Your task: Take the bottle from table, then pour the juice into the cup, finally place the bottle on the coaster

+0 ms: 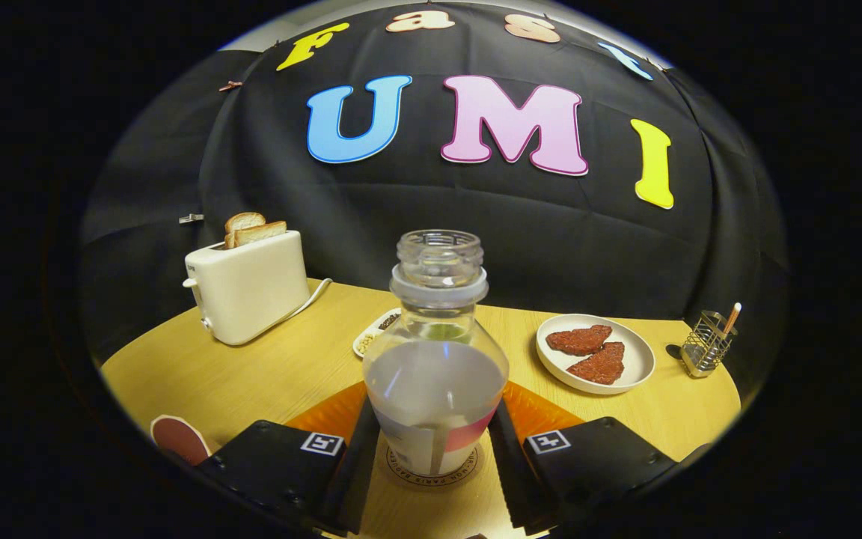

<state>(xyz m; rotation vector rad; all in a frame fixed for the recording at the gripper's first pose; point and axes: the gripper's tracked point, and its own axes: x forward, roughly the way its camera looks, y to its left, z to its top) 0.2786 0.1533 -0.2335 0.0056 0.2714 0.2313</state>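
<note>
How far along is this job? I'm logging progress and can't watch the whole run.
Near the end, it seems. Done: the uncapped bottle stands upright on the round coaster. In hand: the tool grips it, one finger pressed to each side. Left: open the fingers and back away. Whether the juice was poured I cannot tell from this view.

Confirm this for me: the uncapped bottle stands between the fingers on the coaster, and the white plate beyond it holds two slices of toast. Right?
Not quite. In the gripper view the white plate holds two reddish-brown patties; the toast sits in the toaster. The uncapped bottle does stand between the fingers on the coaster.
</note>
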